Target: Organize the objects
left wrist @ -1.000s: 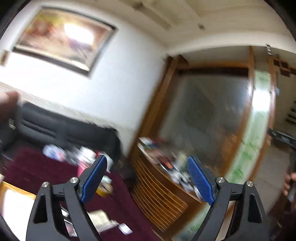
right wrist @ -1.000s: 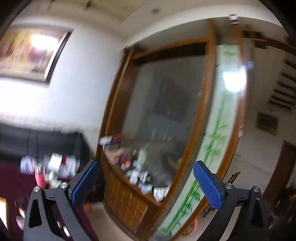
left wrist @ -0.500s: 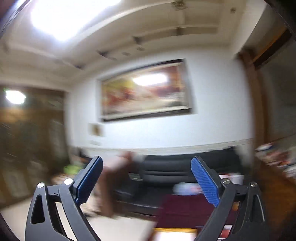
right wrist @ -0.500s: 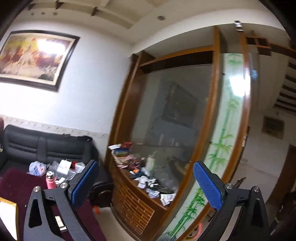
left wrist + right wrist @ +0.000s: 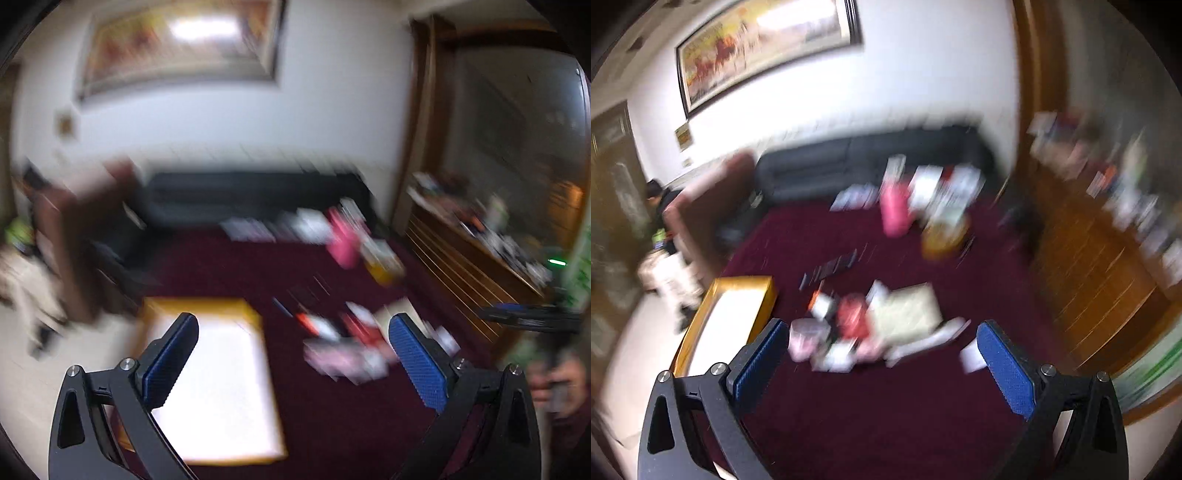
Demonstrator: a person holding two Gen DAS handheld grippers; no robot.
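Both views are motion-blurred. A table with a dark red cloth point(image 5: 332, 406) point(image 5: 886, 406) holds a scatter of small objects point(image 5: 347, 350) point(image 5: 868, 325): white, pink and red packets and a pale flat box point(image 5: 905, 310). A yellow-rimmed tray with a white inside point(image 5: 218, 373) point(image 5: 727, 317) sits at the left. A pink bottle point(image 5: 345, 243) point(image 5: 895, 214) stands at the far side. My left gripper point(image 5: 293, 362) is open and empty above the table. My right gripper point(image 5: 882, 365) is open and empty, with the scatter beyond its fingertips.
A black sofa point(image 5: 251, 199) point(image 5: 864, 162) stands behind the table under a framed painting point(image 5: 764, 48). A cluttered wooden cabinet point(image 5: 476, 251) point(image 5: 1108, 240) runs along the right. A brown chair point(image 5: 85, 236) is at the left. The right gripper shows at the right edge of the left wrist view point(image 5: 535, 317).
Both grippers have tilted down from the walls and ceiling to the table. The tray and scattered objects have come into view. Both stay open.
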